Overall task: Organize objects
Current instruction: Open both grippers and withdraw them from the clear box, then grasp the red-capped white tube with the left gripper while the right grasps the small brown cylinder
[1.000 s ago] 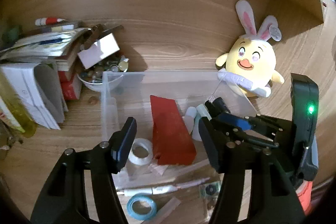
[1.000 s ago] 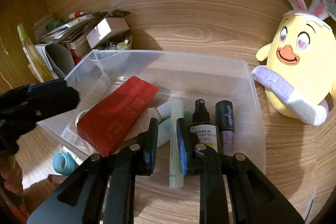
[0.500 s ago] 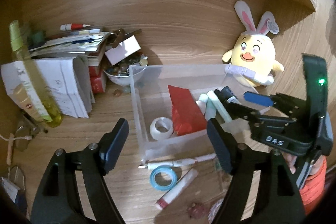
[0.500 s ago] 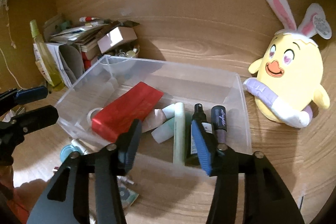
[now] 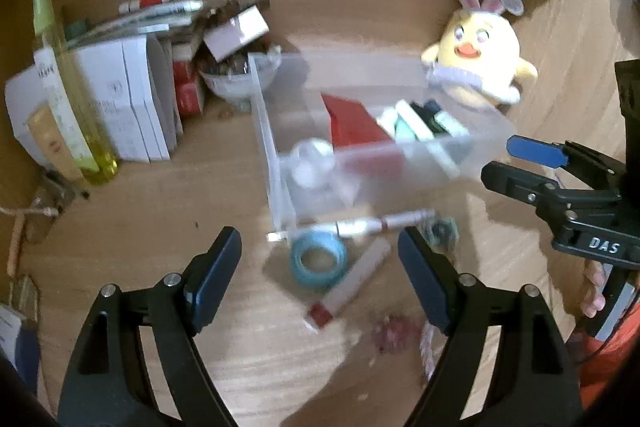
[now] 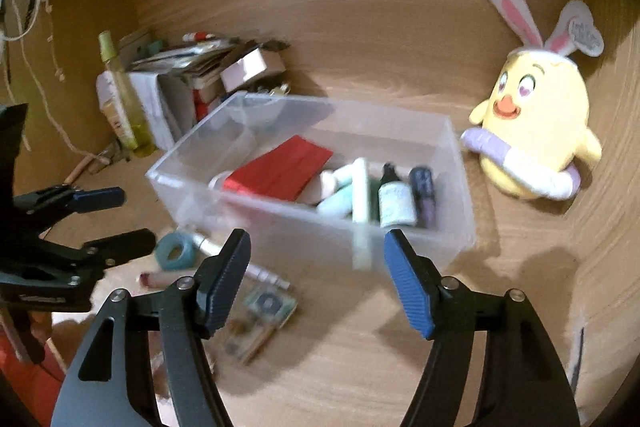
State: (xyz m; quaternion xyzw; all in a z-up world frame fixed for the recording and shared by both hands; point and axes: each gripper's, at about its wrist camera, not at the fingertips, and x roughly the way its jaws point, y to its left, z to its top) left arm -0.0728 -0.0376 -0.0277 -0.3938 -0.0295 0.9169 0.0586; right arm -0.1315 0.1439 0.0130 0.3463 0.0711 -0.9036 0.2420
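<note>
A clear plastic bin (image 6: 460, 187) (image 5: 268, 147) stands on the wooden desk. Inside it lie a red box (image 6: 280, 171) (image 5: 352, 123), a white tape roll (image 5: 310, 159), pale tubes (image 6: 360, 187) and a small spray bottle (image 6: 394, 199). In front of the bin lie a blue tape roll (image 5: 318, 259) (image 6: 176, 249), a white pen (image 5: 360, 227) and a red-capped tube (image 5: 348, 287). My left gripper (image 5: 320, 279) hangs above the blue tape, its jaws opening with nothing between them. My right gripper (image 6: 318, 283) is back from the bin's near wall, jaws opening and empty.
A yellow plush chick (image 6: 532, 131) (image 5: 476, 67) stands right of the bin. Stacked boxes and papers (image 5: 132, 99), a yellow-green bottle (image 5: 72, 95) and a bowl of small items (image 5: 236, 75) crowd the back left. A small packet (image 6: 268, 307) lies near the right gripper.
Both grippers have pulled back from the bin and opened wider. The right one let go inside the bin. The left view now takes in the blue tape and tube in front.
</note>
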